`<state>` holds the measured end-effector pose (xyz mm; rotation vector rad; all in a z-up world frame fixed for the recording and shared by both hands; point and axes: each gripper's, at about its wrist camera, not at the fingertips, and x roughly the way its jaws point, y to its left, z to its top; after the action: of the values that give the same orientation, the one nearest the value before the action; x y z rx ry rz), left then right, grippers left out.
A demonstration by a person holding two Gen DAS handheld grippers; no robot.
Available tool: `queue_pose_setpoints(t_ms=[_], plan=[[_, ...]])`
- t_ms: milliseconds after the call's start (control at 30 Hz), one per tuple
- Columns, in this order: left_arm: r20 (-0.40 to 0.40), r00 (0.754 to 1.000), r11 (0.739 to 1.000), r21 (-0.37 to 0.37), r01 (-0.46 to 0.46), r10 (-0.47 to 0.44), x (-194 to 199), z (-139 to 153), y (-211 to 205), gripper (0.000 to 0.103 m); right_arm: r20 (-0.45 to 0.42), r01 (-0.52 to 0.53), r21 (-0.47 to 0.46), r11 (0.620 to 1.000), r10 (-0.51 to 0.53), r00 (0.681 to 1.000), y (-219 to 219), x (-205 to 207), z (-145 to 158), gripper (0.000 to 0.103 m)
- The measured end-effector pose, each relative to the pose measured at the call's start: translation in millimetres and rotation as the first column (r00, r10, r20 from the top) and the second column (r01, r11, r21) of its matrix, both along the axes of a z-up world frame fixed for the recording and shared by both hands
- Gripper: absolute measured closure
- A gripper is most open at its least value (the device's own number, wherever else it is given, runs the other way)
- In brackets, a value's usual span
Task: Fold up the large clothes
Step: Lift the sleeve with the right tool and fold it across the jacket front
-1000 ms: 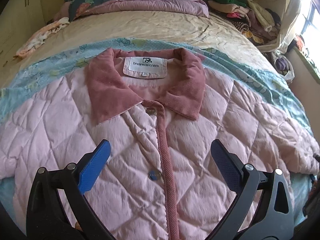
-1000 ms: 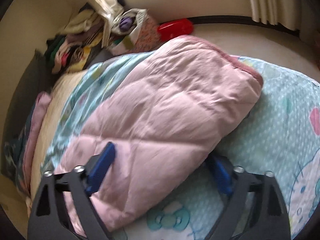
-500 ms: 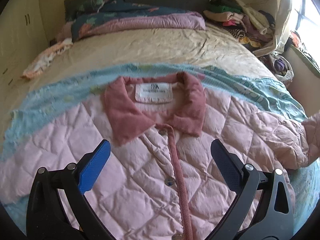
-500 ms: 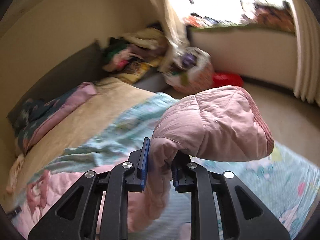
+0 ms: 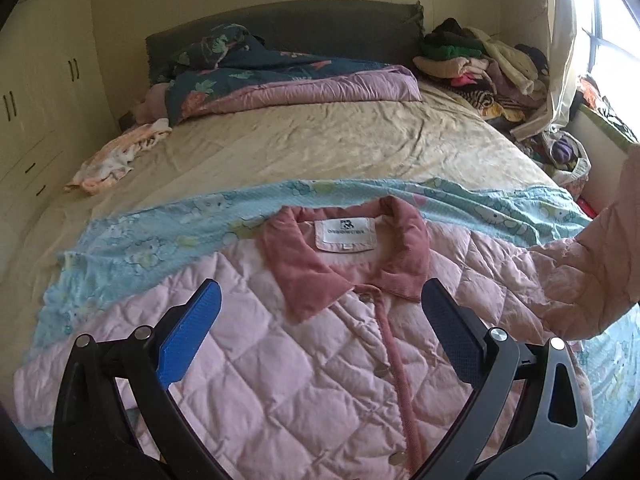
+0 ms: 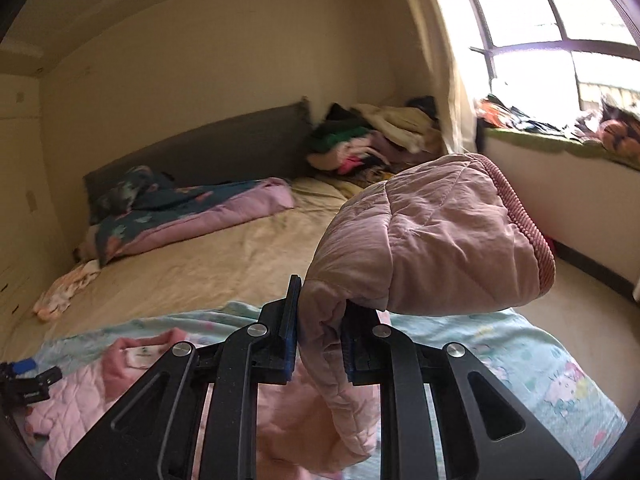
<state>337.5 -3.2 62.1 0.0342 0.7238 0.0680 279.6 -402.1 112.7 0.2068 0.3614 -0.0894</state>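
Note:
A pink quilted jacket [image 5: 280,368] with a darker pink corduroy collar [image 5: 304,276] lies face up and buttoned on a light blue cartoon-print sheet [image 5: 132,240] on the bed. My left gripper [image 5: 320,332] hovers open above the jacket's chest, touching nothing. My right gripper [image 6: 320,328] is shut on the jacket's right sleeve [image 6: 432,236], lifted off the bed, with the ribbed cuff [image 6: 528,236] drooping over to the right. In the left wrist view that raised sleeve [image 5: 592,272] rises at the right edge. The left gripper also shows small at the lower left of the right wrist view [image 6: 24,380].
A beige bedsheet [image 5: 320,144] covers the far half of the bed. A dark floral quilt [image 5: 256,76] lies by the grey headboard [image 5: 288,28]. A pile of clothes [image 5: 476,60] sits at the far right corner, a small floral garment [image 5: 116,156] at the left. A window ledge [image 6: 560,148] runs on the right.
My right gripper closed on the sleeve and lifted it up off the bed, rolling as it rose. My left gripper rose and pulled back, so more of the bed shows.

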Motion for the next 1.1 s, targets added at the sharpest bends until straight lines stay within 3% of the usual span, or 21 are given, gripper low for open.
queue_pose_setpoints(t_ms=[200, 367, 500, 600, 767, 900, 1100], plan=[[0.003, 1.0, 0.999, -0.04, -0.005, 0.005, -7.8, 6.6, 20.0, 0.009, 0.011, -0.084, -0.06, 0.995, 0.085, 0.996, 45.2, -0.8, 16.9, 0.086], [-0.024, 1.0, 0.991, -0.132, -0.014, 0.011, -11.9, 5.5, 46.9, 0.009, 0.003, -0.152, -0.089, 0.984, 0.153, 0.988, 79.2, 1.3, 24.9, 0.086], [0.0, 0.999, 0.993, -0.113, -0.041, 0.042, -18.1, 7.3, 66.1, 0.009, -0.007, -0.197, -0.116, 0.974, 0.198, 0.98, 107.9, 5.5, 26.8, 0.086], [-0.006, 0.999, 0.986, -0.159, -0.046, 0.046, -21.2, 6.1, 83.9, 0.009, -0.017, -0.232, -0.127, 0.964, 0.232, 0.973, 130.2, 10.0, 24.9, 0.086], [-0.041, 0.997, 0.96, -0.271, -0.073, 0.064, -23.1, -3.4, 117.1, 0.009, -0.046, -0.292, -0.149, 0.945, 0.288, 0.956, 173.8, 18.1, 14.4, 0.086], [-0.083, 0.994, 0.914, -0.394, -0.097, 0.07, -25.3, -17.4, 140.9, 0.009, -0.077, -0.346, -0.172, 0.922, 0.338, 0.938, 207.2, 22.5, -0.7, 0.086], [-0.116, 0.992, 0.874, -0.474, -0.104, 0.055, -27.8, -31.9, 154.2, 0.009, -0.158, -0.433, -0.225, 0.873, 0.406, 0.9, 266.6, 31.2, -40.5, 0.086]])
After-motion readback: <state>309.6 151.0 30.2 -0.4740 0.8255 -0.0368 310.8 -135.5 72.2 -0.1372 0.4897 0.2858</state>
